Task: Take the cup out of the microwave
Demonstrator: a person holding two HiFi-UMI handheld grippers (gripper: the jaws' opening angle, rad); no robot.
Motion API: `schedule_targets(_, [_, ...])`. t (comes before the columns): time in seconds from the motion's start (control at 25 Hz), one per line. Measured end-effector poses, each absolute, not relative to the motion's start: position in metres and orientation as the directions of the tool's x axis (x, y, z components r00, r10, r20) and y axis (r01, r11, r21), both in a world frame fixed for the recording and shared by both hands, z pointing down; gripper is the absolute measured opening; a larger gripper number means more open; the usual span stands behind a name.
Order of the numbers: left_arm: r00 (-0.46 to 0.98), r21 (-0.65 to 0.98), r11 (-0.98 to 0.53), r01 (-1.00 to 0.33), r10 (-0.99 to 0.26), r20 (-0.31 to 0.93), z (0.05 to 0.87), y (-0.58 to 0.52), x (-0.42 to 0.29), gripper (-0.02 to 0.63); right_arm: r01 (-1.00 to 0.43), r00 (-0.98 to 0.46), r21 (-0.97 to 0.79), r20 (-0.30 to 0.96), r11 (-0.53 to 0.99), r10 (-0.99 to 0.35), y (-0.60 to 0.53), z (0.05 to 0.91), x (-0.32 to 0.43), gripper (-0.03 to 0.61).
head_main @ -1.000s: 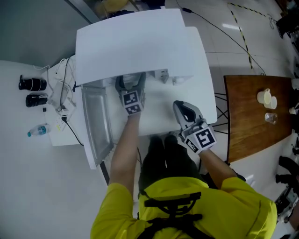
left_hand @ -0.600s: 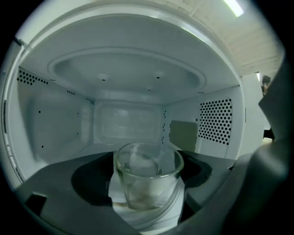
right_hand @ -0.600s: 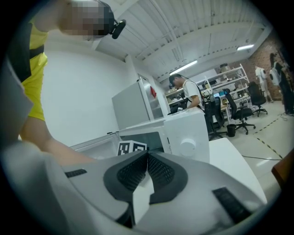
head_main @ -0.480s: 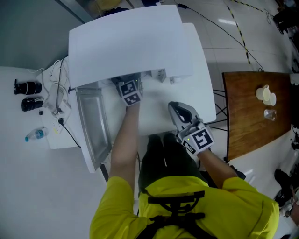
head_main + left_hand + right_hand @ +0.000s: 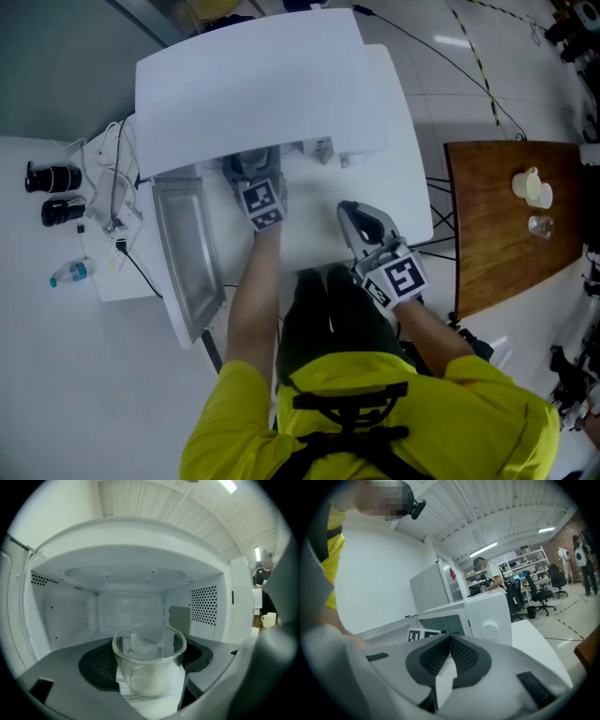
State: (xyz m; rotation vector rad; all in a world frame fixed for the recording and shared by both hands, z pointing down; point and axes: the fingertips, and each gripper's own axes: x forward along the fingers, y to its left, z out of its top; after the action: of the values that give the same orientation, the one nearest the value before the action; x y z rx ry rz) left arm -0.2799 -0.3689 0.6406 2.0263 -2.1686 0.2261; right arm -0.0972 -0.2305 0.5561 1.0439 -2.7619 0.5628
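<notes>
Closing left hand-held gripper, cup between jaws

clr glass cup, glossy wht microwave, smooth wood tbl

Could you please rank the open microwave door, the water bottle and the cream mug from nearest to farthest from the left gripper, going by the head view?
From the left gripper, its jaws closing with the glass cup between them:
1. Microwave door, just to its left.
2. Water bottle, far left.
3. Cream mug, far right on the wooden table.
</notes>
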Motion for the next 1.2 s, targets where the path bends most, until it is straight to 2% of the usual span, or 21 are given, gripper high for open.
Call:
schedule_targets(0.24, [-0.062, -0.002, 0.063, -0.998, -0.976, 0.211, 0.622, -0.312, -0.268, 0.357, -0.669, -0.742, -0.307, 0.246, 0.676, -0.623, -0.229, 0.553, -0.097, 0.008])
schedule_targets(0.56, [-0.04, 0.032, 0.051, -0.998, -0.959, 0.279, 0.649, -0.222, -0.242, 0.357, -0.695, -0.718, -0.284, 0.237, 0.66, -0.655, -0.227, 0.561, -0.086, 0.008])
schedule_targets(0.92, [0.094, 0.064, -0.079, -0.995, -0.957, 0.276, 0.674, -0.216, -0.146, 0.357, -0.789, -0.614, -0.185, 0.245, 0.585, -0.75, -0.23, 0.592, -0.019, 0.008])
schedule_targets(1.2, [0.19, 0.081, -0.173, -0.981, -0.936, 0.297, 0.698, -0.231, -0.075, 0.359, -0.876, -0.481, -0.126, 0.293, 0.466, -0.826, -0.235, 0.639, 0.054, 0.008])
